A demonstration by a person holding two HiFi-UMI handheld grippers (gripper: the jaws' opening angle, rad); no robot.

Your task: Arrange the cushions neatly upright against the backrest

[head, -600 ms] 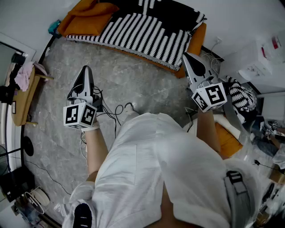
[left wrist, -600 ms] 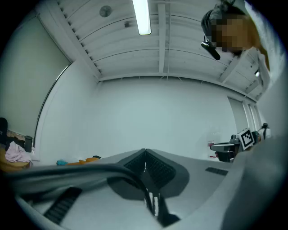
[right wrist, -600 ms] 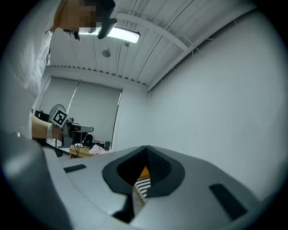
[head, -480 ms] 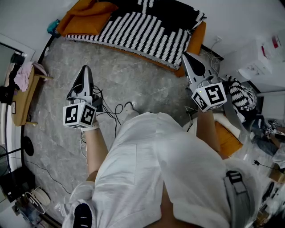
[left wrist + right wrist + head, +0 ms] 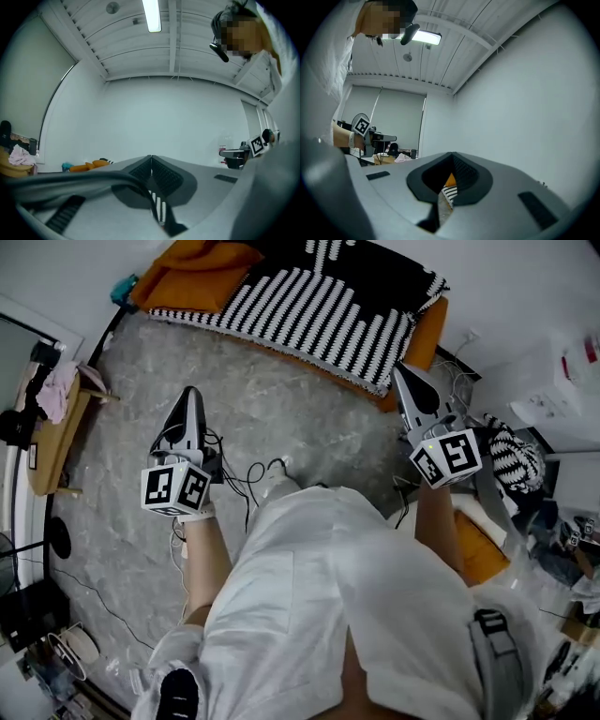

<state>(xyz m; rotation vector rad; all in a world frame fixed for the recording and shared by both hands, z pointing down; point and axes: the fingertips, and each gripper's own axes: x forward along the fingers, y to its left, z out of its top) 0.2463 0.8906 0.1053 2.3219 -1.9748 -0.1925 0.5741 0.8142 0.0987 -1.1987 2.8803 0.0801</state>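
Left gripper (image 5: 192, 397) and right gripper (image 5: 400, 373) are both clenched on nothing. At eleven o'clock a crumpled orange cushion (image 5: 202, 263) lies flat, beside a black-and-white striped throw (image 5: 309, 306) at twelve.

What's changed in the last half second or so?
Nothing was grasped or released. The whole head view slid slightly, so the head likely moved, not the scene. The left gripper and right gripper stay shut and empty above the floor, short of the striped blanket.
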